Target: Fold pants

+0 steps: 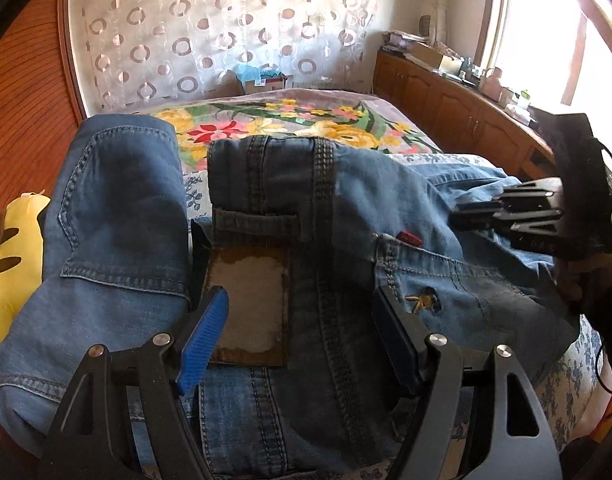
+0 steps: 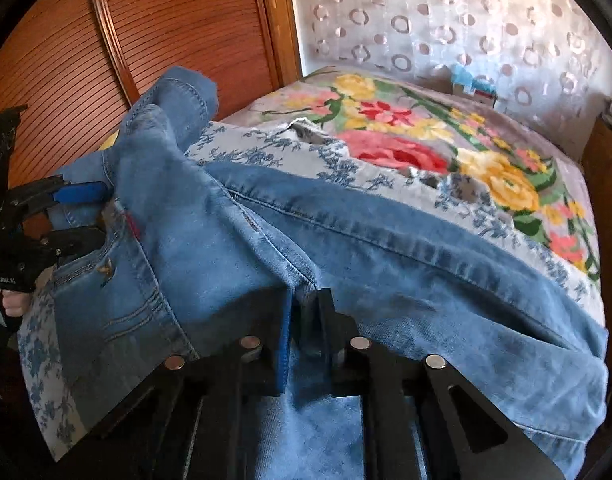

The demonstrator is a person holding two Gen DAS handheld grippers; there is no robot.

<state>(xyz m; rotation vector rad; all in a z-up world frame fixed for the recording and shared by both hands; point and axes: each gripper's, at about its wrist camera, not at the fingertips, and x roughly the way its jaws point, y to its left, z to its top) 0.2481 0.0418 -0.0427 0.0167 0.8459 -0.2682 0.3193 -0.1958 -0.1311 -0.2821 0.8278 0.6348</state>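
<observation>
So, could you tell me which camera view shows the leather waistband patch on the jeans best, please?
The left wrist view: the leather patch lies fully visible between the open left gripper. In the right wrist view, folded denim hides the patch; only the jeans show.

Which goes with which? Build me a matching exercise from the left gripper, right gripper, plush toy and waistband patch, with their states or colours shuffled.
Things:
1. left gripper
2. right gripper
3. plush toy
4. waistband patch

States or colours:
A. yellow
B. shut on a fold of the jeans
C. brown with a pale middle
D. open

Pairs: 1-D, 2-B, 3-A, 4-C
</observation>
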